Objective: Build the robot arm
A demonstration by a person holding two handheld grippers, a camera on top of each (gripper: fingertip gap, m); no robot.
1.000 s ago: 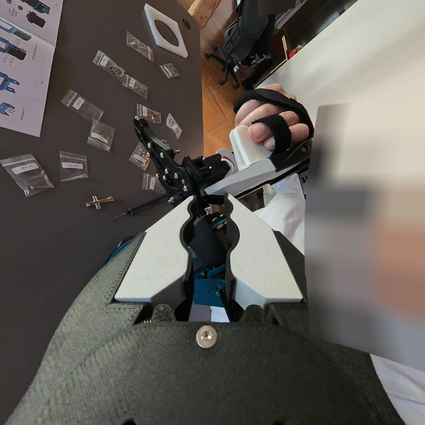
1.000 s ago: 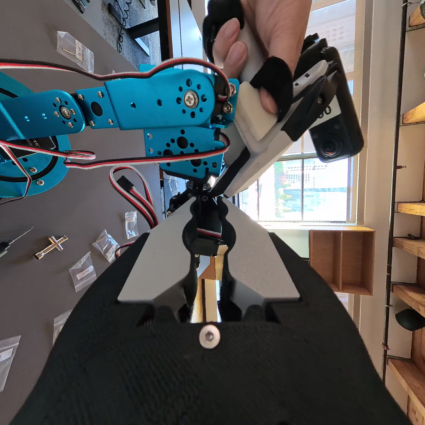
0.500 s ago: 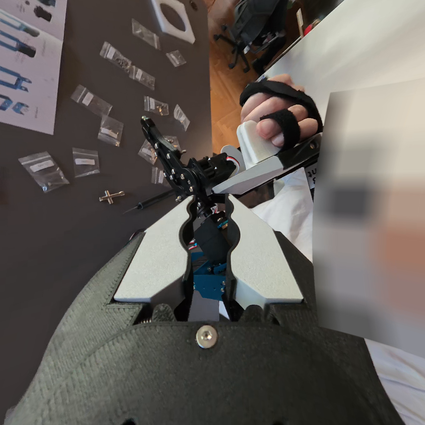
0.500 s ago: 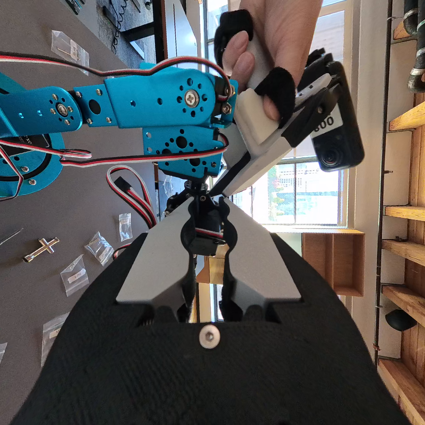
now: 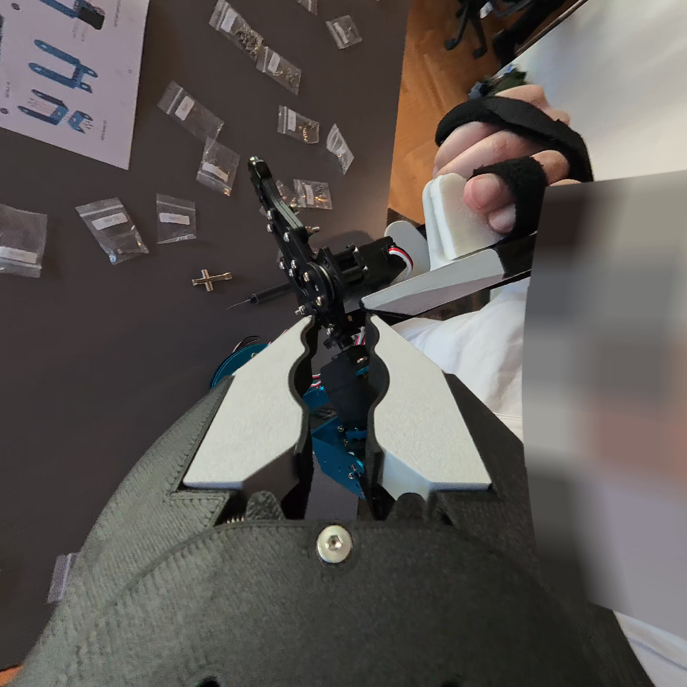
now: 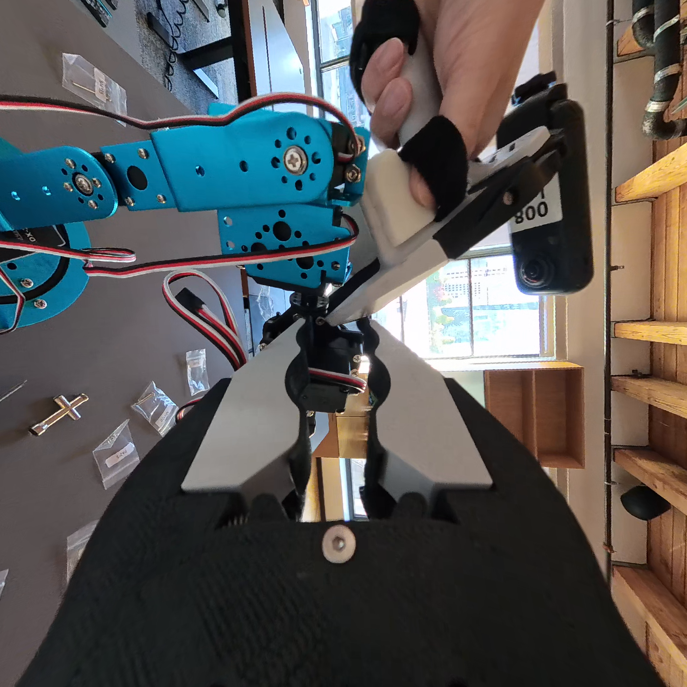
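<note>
- Shifted a little since a second ago: left gripper (image 5: pixel 340 323), with the table (image 5: pixel 93 353) things now drifted across its view and looming larger; right gripper (image 6: pixel 336 323) hardly moved, same parts framed as before.
- Left gripper: jaws at a narrow gap, tips at the joint where the black claw (image 5: pixel 282 230) meets the blue arm (image 6: pixel 238 167); bracket servo (image 5: pixel 345 386) seen in the gap, clamped or not cannot be told.
- Right gripper: narrow gap too, claw servo (image 6: pixel 325 379) and its striped wire showing between the fingers, a sliver of light along one side; true grip cannot be told.
- Tips of both grippers close together at that same joint, meeting at an angle.
- Strapped right hand (image 5: pixel 494 156) on the right gripper's white handle; left hand (image 6: pixel 446 74) likewise on the left one, a black camera (image 6: pixel 550 208) mounted behind it.
- Blue arm raised off the table, rising from a round blue base (image 6: pixel 48 267), looped wires (image 6: pixel 208 308) hanging beneath.
- Just beyond the claw on the table: cross-shaped tool (image 5: pixel 211 279) beside a thin black screwdriver (image 5: pixel 265 295).
- Farther on: small clear bags (image 5: pixel 174 219) scattered toward the table edge bordering the wooden floor, instruction sheet (image 5: pixel 74 74) towards the far corner.
- Farthest in the right wrist view: window (image 6: pixel 483 308) and wooden shelves (image 6: pixel 650 371).
</note>
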